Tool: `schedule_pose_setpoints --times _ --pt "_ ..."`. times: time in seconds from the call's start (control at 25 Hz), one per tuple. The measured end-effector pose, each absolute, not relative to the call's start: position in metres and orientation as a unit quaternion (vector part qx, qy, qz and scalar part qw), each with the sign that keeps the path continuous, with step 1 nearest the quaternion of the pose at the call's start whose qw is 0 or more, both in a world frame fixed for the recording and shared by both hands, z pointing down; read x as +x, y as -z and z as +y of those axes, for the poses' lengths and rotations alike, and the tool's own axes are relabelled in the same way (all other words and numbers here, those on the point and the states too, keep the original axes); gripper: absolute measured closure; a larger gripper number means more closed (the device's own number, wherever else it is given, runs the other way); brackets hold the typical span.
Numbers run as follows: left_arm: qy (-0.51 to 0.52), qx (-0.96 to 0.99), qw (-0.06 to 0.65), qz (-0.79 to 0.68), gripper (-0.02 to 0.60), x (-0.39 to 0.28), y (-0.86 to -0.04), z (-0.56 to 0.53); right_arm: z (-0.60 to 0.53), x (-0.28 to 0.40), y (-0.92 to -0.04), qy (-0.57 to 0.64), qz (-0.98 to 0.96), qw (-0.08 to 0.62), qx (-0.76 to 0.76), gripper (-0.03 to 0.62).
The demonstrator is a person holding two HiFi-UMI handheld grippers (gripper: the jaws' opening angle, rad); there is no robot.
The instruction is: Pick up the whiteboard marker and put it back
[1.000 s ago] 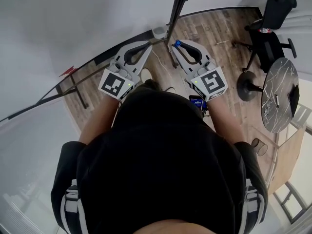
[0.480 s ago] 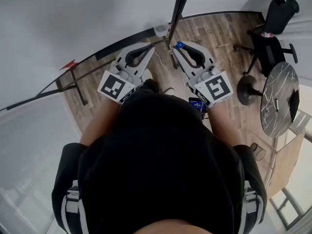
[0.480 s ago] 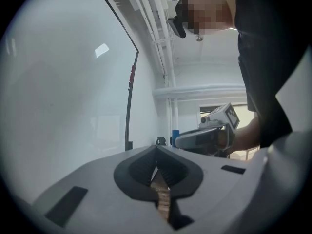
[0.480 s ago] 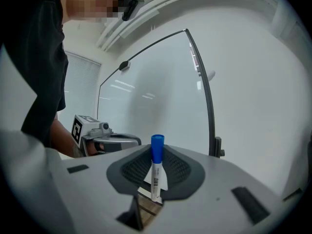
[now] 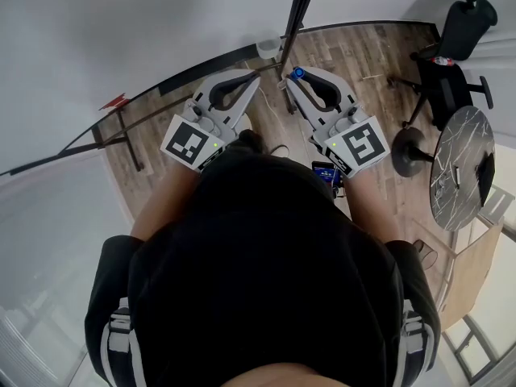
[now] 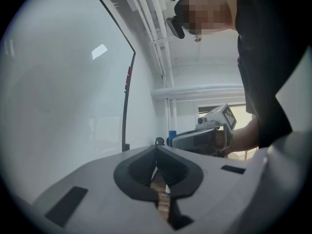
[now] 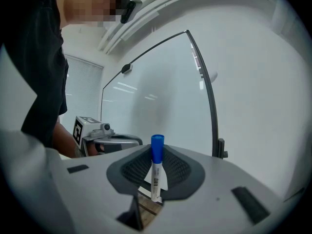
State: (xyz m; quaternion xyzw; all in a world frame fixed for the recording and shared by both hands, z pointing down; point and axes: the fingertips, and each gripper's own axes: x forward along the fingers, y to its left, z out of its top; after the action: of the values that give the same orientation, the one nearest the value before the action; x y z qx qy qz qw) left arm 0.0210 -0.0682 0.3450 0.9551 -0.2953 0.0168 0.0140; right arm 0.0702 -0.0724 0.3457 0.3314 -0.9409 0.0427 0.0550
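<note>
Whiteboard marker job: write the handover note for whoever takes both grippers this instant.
Right gripper: shut on the whiteboard marker, which stands upright, blue cap up.
Left gripper: jaws together, empty, beside the right one.
Both point toward the whiteboard, above the wood floor.
Done: marker picked up.
Left: put it back; where it goes is not clear in these views.

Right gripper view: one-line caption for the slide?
Blue-capped whiteboard marker clamped upright in the right gripper, facing the whiteboard.
</note>
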Motion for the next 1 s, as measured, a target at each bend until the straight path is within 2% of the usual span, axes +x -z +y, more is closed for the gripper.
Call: schedule_pose_setpoints --times 1.0 --pt "-0.026 0.952 0.026 -0.303 0.578 0.014 -0.369 -0.108 -0.116 0.074 -0.367 -0.058 -0.934 0.073 0.346 0.53"
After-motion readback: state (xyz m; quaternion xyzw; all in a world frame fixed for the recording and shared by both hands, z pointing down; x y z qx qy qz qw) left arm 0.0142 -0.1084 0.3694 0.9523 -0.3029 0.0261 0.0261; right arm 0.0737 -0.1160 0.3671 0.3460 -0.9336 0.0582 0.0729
